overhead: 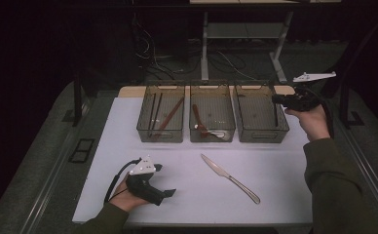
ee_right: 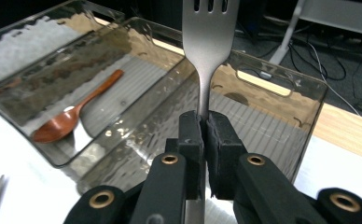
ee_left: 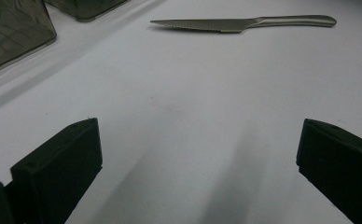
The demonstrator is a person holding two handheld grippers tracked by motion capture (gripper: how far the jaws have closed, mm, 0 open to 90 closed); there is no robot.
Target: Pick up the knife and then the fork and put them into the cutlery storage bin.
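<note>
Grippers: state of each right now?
Left gripper: open, empty, resting on the table.
Right gripper: shut on a metal fork, above the right bin.

sleeves (overhead: 334,185): dark olive | grippers: black, brass screws, grey three-cornered plates, black cables

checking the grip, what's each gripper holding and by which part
The right gripper clamps a fork by its handle, below the neck. The left gripper holds nothing.

The room is dimly lit, and only the white table (overhead: 192,175) is brightened from above. Soft double shadows are cast forward from the jaws in the left gripper view. Glare is caught on the fork (ee_right: 209,42), and the background is blurred.
</note>
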